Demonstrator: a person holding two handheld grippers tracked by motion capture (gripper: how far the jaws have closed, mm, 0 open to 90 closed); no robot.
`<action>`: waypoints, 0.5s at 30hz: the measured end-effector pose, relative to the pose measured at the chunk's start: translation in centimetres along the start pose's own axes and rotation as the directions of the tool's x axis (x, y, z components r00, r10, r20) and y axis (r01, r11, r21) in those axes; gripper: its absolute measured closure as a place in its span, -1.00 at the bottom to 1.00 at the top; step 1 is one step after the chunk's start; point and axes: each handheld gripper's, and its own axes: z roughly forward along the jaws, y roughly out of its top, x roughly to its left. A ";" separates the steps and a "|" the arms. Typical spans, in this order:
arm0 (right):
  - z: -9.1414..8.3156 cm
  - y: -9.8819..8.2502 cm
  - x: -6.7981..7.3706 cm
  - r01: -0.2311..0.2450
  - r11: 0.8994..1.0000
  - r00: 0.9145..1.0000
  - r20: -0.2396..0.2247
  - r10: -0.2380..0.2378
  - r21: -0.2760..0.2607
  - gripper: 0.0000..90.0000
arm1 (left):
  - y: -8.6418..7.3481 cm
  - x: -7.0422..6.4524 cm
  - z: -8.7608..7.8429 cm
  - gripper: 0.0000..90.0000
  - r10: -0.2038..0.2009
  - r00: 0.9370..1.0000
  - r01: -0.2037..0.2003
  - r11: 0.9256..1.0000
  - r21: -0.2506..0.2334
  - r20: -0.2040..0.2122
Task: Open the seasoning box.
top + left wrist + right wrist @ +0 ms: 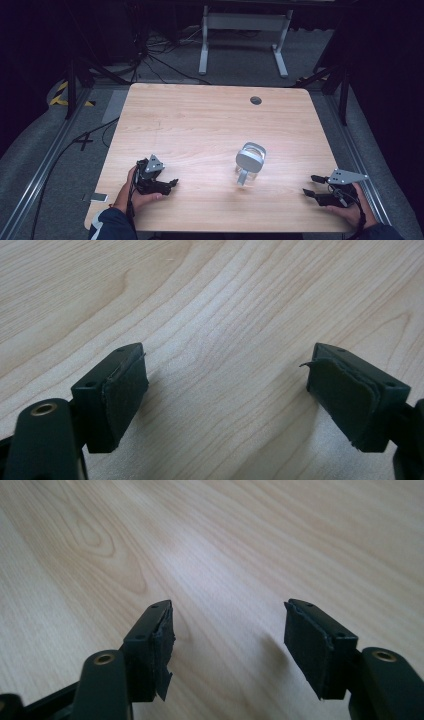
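A clear glass jar (249,166) with a grey lid stands on the wooden table (200,115), right of centre and toward the front. My left gripper (171,183) rests low on the table at the front left, held in a hand, pointing right toward the jar with a wide gap between them. In the left gripper view its jaws (227,375) stand apart over bare wood. At the front right corner my right gripper (308,184) points left toward the jar. Its jaws (227,625) are spread wide with nothing between the pads.
A dark cable hole (256,100) sits near the table's far edge. Behind the table stands a white desk frame (245,30), with cables on the grey floor. A small flat device (95,197) lies on the floor by the front left corner.
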 end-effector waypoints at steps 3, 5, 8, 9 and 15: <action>-0.2 -0.6 -0.3 -0.041 0.999 0.999 0.011 0.042 -0.023 -0.31 | 0.0 0.0 0.0 -0.63 0.000 1.000 0.000 1.000 0.000 0.000; -0.2 -0.7 -0.3 -0.044 0.999 0.999 0.015 0.045 -0.026 -0.37 | 0.0 0.0 0.0 -0.63 0.001 1.000 -0.001 1.000 -0.001 0.001; -0.1 -0.6 -0.2 -0.041 0.999 0.999 0.014 0.041 -0.021 -0.40 | 0.0 0.0 0.0 -0.63 0.001 1.000 -0.001 1.000 -0.002 0.003; -0.1 -0.6 -0.2 -0.041 0.999 0.999 0.015 0.041 -0.022 -0.41 | 0.0 0.0 0.0 -0.63 0.000 1.000 0.000 1.000 -0.001 0.002; -0.1 -0.6 -0.3 -0.042 0.999 0.999 0.019 0.042 -0.020 -0.43 | 0.0 0.0 0.0 -0.64 0.003 1.000 -0.003 1.000 0.001 0.001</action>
